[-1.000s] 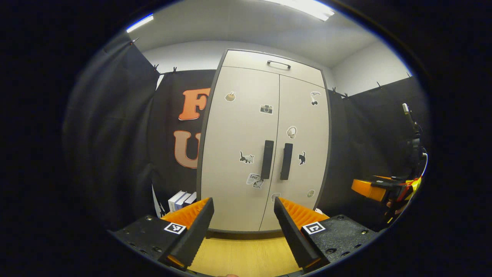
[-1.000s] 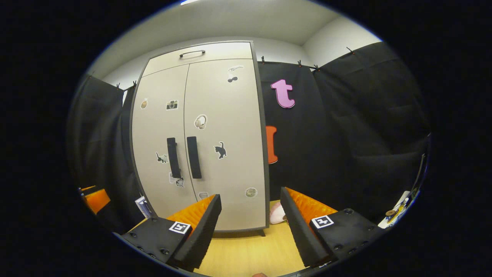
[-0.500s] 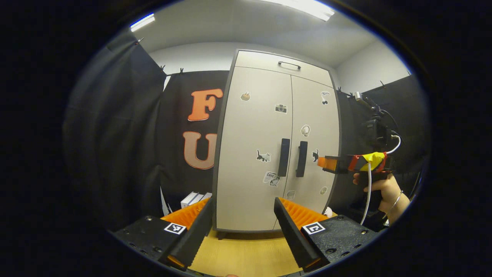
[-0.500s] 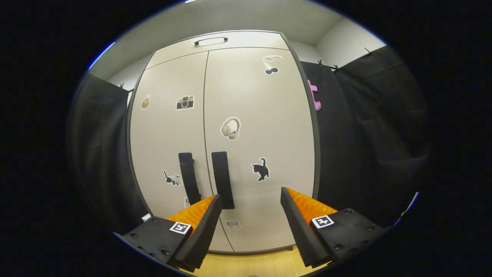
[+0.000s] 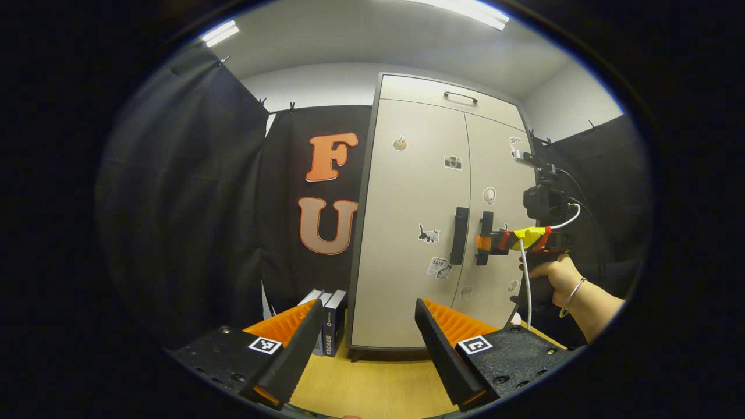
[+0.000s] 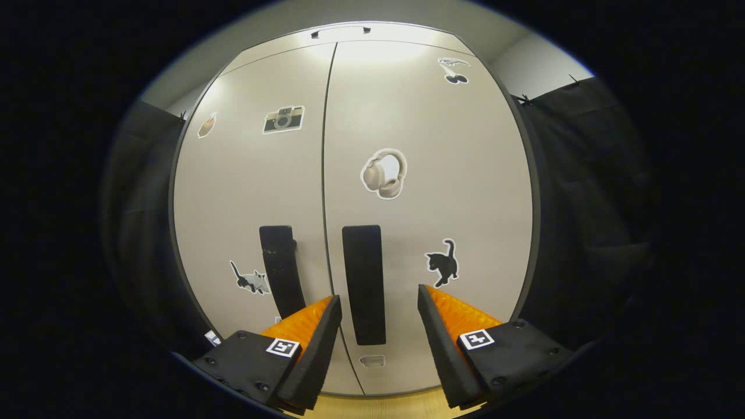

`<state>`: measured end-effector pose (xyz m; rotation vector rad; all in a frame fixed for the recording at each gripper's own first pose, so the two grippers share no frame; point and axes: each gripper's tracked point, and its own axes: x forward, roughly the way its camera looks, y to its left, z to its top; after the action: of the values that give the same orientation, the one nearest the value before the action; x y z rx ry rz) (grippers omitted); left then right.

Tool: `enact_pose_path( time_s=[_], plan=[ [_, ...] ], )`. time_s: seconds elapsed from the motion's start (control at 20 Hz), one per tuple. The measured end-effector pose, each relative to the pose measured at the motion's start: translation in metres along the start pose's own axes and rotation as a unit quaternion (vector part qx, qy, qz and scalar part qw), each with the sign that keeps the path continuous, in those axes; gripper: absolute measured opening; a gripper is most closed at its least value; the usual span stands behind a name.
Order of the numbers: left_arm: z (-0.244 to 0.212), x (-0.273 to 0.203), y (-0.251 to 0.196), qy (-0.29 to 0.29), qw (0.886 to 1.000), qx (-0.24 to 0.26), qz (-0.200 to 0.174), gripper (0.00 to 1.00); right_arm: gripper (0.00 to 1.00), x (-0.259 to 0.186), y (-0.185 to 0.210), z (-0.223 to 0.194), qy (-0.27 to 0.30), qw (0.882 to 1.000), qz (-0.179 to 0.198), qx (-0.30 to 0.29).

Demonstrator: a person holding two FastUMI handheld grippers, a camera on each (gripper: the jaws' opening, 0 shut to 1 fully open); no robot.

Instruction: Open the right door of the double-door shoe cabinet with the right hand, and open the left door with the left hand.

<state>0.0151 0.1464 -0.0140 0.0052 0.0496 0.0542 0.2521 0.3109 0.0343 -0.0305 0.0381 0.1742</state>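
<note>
The pale double-door shoe cabinet (image 5: pixel 407 244) stands with both doors shut. Its two dark vertical handles sit side by side at the middle seam: the left door handle (image 5: pixel 460 235) and the right door handle (image 5: pixel 486 221). My left gripper (image 5: pixel 366 343) is open and hangs well back from the cabinet, low and off its left side. In the right gripper view the right door handle (image 6: pixel 363 285) rises in the gap of my open right gripper (image 6: pixel 377 323), with the left door handle (image 6: pixel 281 270) beside it. In the left gripper view the right gripper (image 5: pixel 482 243) is at that handle, held by a hand (image 5: pixel 553 276).
Several books (image 5: pixel 329 323) stand on the wooden floor (image 5: pixel 372 390) against the cabinet's left side. Black cloth walls close in on both sides. A small handle (image 5: pixel 460 97) sits on the top panel. Stickers dot both doors.
My right gripper has risen and closed in on the right door handle, which now sits between its fingers. The left gripper has turned leftward, so the cabinet sits farther right. Doors have stayed shut.
</note>
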Motion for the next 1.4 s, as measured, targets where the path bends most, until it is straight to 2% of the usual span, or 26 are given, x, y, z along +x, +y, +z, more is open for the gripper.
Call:
enact_pose_path(
  time_s=[0.05,0.1,0.15,0.2,0.3,0.35,0.4,0.5,0.55,0.95,1.05,1.15,1.2,1.25,1.35,1.4],
  plan=[
    [0.0,0.0,0.002,-0.001,1.0,0.0,0.002,0.95,0.84,0.005,0.002,-0.003,0.007,1.0,0.0,0.001],
    [0.002,0.0,0.004,-0.003,1.0,0.001,0.003,0.95,0.72,0.008,0.003,-0.005,0.008,1.0,0.0,0.003],
    [0.001,0.001,0.005,-0.004,1.0,0.002,0.005,0.95,0.8,0.013,0.005,-0.002,0.005,1.0,0.002,0.006],
    [0.001,0.002,0.007,-0.003,1.0,0.002,0.006,0.95,0.51,0.016,0.005,-0.002,0.005,1.0,0.0,0.009],
    [-0.002,0.005,0.007,0.003,1.0,0.002,0.007,0.95,0.42,0.02,0.008,-0.008,0.022,0.999,0.007,0.024],
    [-0.002,0.006,0.007,0.005,1.0,0.001,0.006,0.95,0.45,0.021,0.007,-0.007,0.018,0.999,0.002,0.027],
    [-0.002,0.007,0.007,0.005,1.0,0.0,0.006,0.95,0.38,0.015,0.006,-0.008,0.024,0.999,0.004,0.021],
    [-0.001,0.008,0.008,0.005,1.0,0.006,0.008,0.95,0.39,0.018,0.004,-0.009,0.022,1.0,0.003,0.009],
    [0.0,0.008,0.007,0.004,1.0,0.009,0.007,0.95,0.28,0.016,0.004,-0.009,0.024,1.0,0.003,0.007],
    [0.02,0.003,-0.006,-0.013,1.0,0.001,-0.005,0.95,0.28,-0.015,-0.008,-0.004,0.023,0.999,-0.01,-0.028],
    [0.026,0.001,-0.003,-0.019,1.0,0.002,0.003,0.95,0.13,-0.021,-0.009,-0.006,0.025,1.0,-0.006,0.003],
    [0.027,-0.001,-0.003,-0.021,1.0,-0.002,0.006,0.95,0.13,-0.03,-0.013,-0.006,0.028,1.0,-0.007,0.003],
    [0.028,-0.002,-0.003,-0.022,1.0,-0.004,0.01,0.98,0.13,-0.034,-0.016,-0.006,0.025,1.0,-0.008,-0.006],
    [0.031,-0.003,-0.002,-0.027,1.0,-0.006,0.014,0.95,0.13,-0.036,-0.019,-0.005,0.022,1.0,-0.008,-0.01],
    [0.036,-0.004,-0.003,-0.035,0.999,-0.008,0.019,0.95,0.13,-0.042,-0.022,-0.005,0.021,1.0,-0.002,-0.003],
    [0.035,-0.002,-0.006,-0.034,0.999,-0.008,0.019,0.98,0.13,-0.045,-0.024,-0.004,0.02,1.0,-0.002,-0.001]
  ],
)
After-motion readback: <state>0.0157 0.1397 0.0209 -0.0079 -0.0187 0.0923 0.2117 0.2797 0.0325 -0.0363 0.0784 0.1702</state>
